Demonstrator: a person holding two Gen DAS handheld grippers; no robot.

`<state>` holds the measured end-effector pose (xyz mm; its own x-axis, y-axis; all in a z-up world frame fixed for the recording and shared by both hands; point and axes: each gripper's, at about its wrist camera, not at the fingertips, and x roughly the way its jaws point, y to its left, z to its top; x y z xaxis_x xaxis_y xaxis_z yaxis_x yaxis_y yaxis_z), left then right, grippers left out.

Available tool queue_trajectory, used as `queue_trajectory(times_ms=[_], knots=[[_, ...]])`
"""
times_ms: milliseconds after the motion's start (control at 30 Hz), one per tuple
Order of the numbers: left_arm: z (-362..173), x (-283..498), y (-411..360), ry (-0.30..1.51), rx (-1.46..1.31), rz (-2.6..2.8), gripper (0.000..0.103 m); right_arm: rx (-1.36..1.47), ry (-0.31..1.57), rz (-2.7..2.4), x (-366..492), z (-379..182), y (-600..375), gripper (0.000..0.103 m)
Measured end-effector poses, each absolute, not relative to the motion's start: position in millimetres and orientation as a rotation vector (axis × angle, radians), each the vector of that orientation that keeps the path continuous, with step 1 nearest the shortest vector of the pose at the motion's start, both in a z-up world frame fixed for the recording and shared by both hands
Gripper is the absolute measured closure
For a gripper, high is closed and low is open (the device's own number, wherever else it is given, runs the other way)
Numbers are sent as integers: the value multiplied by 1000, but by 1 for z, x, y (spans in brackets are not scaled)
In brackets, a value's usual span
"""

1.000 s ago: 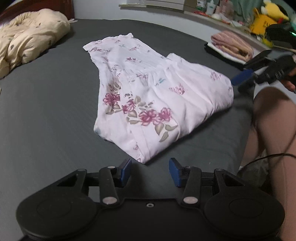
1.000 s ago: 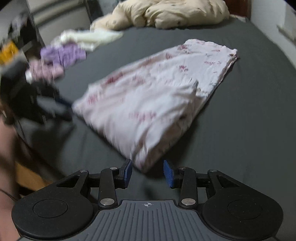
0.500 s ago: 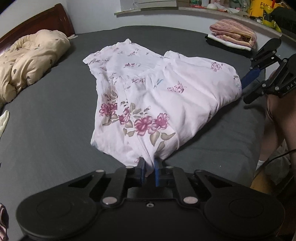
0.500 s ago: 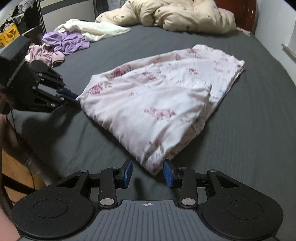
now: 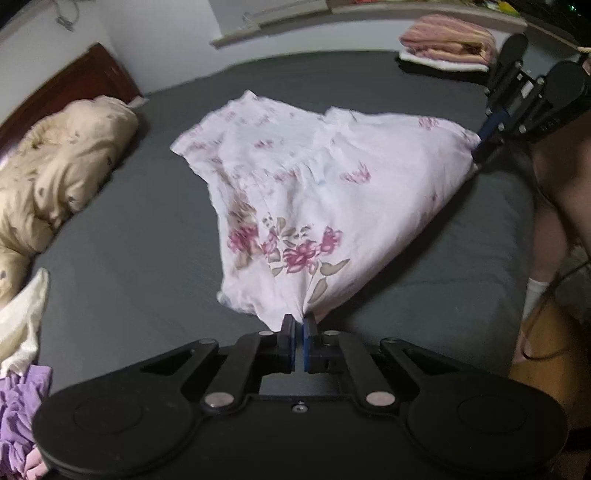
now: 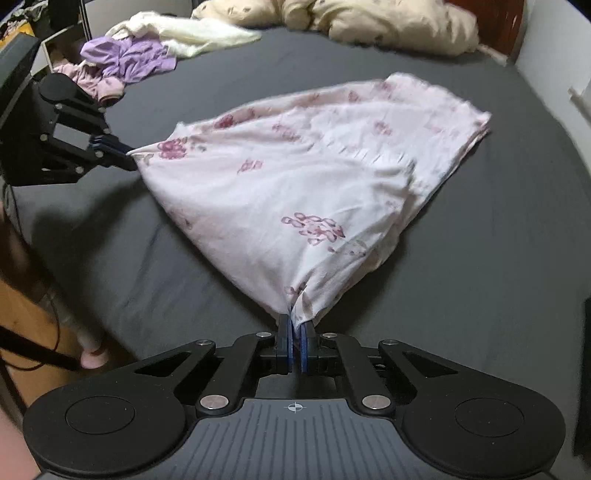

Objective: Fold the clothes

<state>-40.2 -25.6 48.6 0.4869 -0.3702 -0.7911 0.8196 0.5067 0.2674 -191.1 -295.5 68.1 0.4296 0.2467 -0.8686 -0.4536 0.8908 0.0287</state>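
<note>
A pale pink dress (image 5: 314,184) with a flower print lies in the middle of a bed covered by a dark grey sheet (image 5: 122,236). Its near edge is lifted off the sheet and stretched between the two tools, while the far end rests flat on the bed. The left tool (image 5: 299,328) is closed tight on one near corner of the dress, next to a cluster of large magenta flowers, with the cloth bunched into a point between its blue pads. The right tool (image 6: 295,332) is likewise clamped on the other near corner, the cloth gathered into folds where it enters the pads. In the left wrist view the right tool (image 5: 484,138) shows at the upper right, gripping the stretched corner; in the right wrist view the left tool (image 6: 118,149) shows at the left doing the same. A rumpled beige duvet (image 5: 55,173) sits at the head of the bed by a dark wooden headboard (image 5: 70,92). A cream garment (image 6: 195,31) and a purple garment (image 6: 129,59) lie crumpled on the bed, well apart from the dress. A stack of folded pink cloth (image 5: 447,42) rests beyond the far side of the bed.
</note>
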Motion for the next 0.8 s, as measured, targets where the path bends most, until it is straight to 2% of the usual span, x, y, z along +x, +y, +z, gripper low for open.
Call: queue_trajectory(times_ms=[167, 233, 267, 300, 333, 367, 400, 467, 567, 800], knots=[[31, -41, -30, 768, 732, -807, 97, -248, 1026, 384, -196, 64, -294, 97], [30, -43, -28, 769, 711, -795, 96, -284, 1026, 359, -202, 65, -294, 88], [31, -45, -26, 761, 704, -795, 95, -309, 1024, 347, -206, 66, -293, 79], [32, -48, -24, 743, 717, -792, 91, -343, 1008, 339, -212, 67, -291, 62], [34, -51, -22, 724, 730, -789, 87, -375, 989, 331, -218, 69, -290, 54], [35, -56, -21, 685, 768, -770, 75, -399, 953, 325, -223, 72, -287, 43], [36, -62, -20, 639, 810, -754, 63, -422, 917, 319, -228, 75, -285, 40], [35, -78, -22, 528, 930, -754, 53, -477, 858, 314, -236, 79, -277, 40], [31, -99, -28, 389, 1098, -758, 48, -567, 803, 314, -243, 80, -262, 40], [8, -118, -55, 223, 1424, -816, 47, -591, 813, 339, -246, 75, -243, 40]])
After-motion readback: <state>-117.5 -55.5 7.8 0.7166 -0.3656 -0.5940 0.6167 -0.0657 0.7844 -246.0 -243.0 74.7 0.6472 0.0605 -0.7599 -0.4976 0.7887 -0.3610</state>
